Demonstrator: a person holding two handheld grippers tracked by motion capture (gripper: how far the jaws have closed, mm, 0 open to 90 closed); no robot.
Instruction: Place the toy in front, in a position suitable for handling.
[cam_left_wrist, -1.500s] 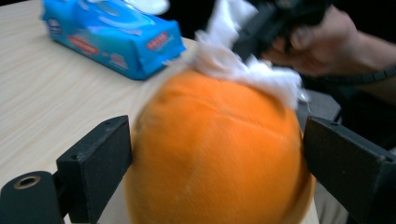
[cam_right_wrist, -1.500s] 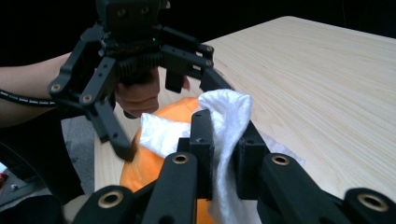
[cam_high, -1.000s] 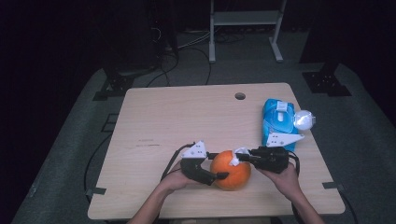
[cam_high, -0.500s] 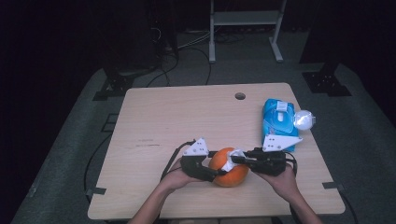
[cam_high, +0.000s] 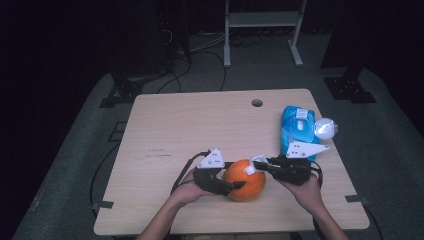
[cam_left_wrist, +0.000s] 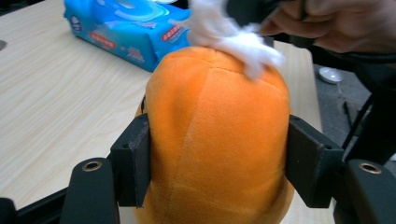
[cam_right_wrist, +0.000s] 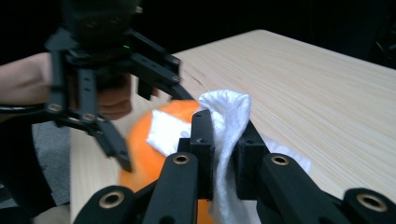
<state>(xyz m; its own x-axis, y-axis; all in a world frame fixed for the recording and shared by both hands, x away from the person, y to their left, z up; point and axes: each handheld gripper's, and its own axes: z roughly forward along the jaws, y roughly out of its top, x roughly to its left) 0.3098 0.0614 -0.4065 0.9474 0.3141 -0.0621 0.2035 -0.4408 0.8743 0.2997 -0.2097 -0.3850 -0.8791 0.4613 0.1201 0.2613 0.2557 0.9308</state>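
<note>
High view: the round orange plush ball (cam_high: 245, 180) sits near the front edge of the light wooden table (cam_high: 200, 125), between the left gripper (cam_high: 231, 186) and the right gripper (cam_high: 256, 164). A blue wipes packet (cam_high: 297, 127) lies behind and to the right of the ball.

Left gripper view: the jaws have just been closing and now press both sides of the ball, a white crumpled wipe (cam_left_wrist: 233, 37) resting on top of it.

Right gripper view: the jaws pinch the wipe just above the ball.
</note>
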